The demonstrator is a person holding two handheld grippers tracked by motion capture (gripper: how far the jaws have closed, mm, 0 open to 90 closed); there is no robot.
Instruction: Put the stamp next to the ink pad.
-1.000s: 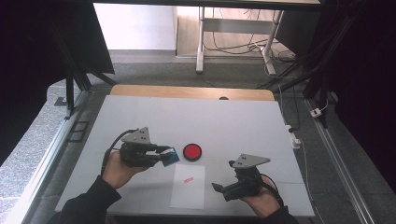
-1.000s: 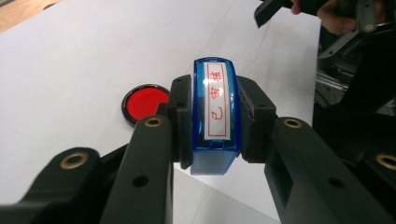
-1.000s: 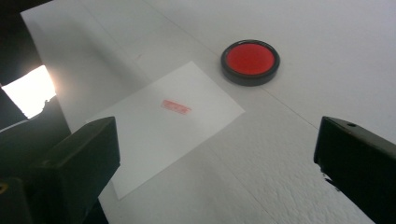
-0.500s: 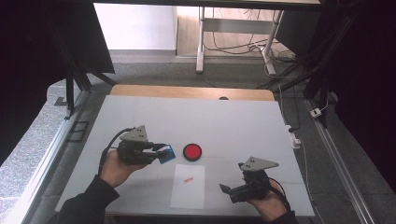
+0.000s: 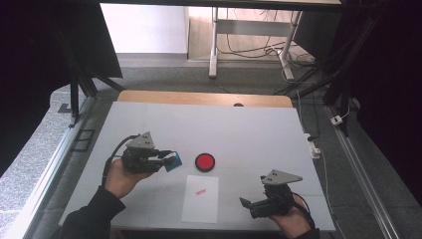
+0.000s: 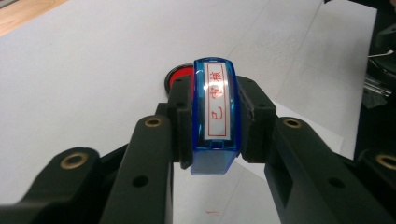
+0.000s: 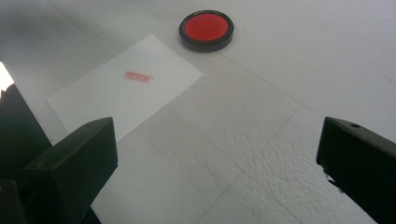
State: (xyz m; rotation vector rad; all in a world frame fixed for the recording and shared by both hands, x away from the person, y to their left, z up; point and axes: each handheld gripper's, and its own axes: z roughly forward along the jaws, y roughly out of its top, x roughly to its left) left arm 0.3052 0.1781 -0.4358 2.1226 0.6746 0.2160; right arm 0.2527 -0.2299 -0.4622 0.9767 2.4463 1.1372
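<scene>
A white desk [image 5: 249, 129] with a wooden far edge stood over grey floor, with table legs and loose cables behind it and dark curtains at both sides. The left tongs [image 5: 166, 160] were clamped tight on a blue stamp [image 5: 173, 161], held just above the desk to the left of the ink pad. In the left gripper view the stamp [image 6: 215, 112] sat upright between the two black jaws, its white label with red characters turned to the camera, and the jaws pressed on both of its blue sides. The red ink pad [image 6: 180, 74] peeked out just behind it. The right tongs [image 5: 247, 203] stood wide apart with nothing between them, held low near the front right of the desk by the person's right hand [image 5: 293, 219]. In the right gripper view bare desk lay between the two jaws. Beyond them lay a sheet of paper [image 7: 126, 88] with one small red stamp mark [image 7: 138, 77] on it, and the round ink pad [image 7: 206, 30] in its black rim sat just past the paper's far corner, apart from it. From above, the paper [image 5: 200, 198] lay between the two hands, with the ink pad [image 5: 205, 162] just beyond its far edge
</scene>
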